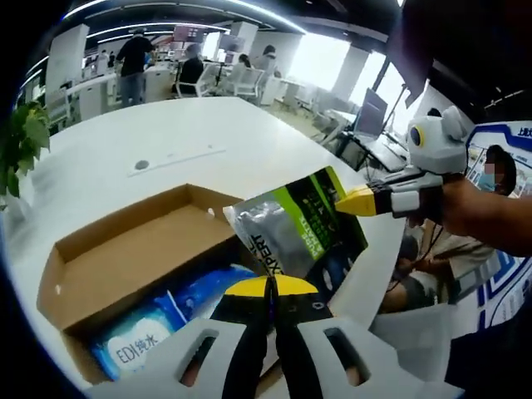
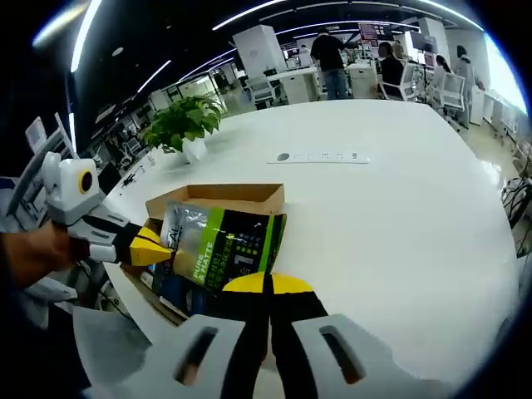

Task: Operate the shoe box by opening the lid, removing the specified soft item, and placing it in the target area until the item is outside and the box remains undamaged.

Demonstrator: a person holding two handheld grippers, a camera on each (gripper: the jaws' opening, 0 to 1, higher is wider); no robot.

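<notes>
Pouch (image 1: 297, 226) between two closed tools

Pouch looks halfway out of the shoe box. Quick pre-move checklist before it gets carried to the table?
1. Box open: ok, cardboard shoe box has its top open.
2. Grip: ok, both the left gripper and right gripper are shut on the silver-green pouch.
3. Pouch clear of box: cannot tell, its lower edge is hidden.
4. Blue wipes packs left inside: ok.
5. Drop zone: ok, white table bare beside box.
6. Box damage: none visible.
</notes>
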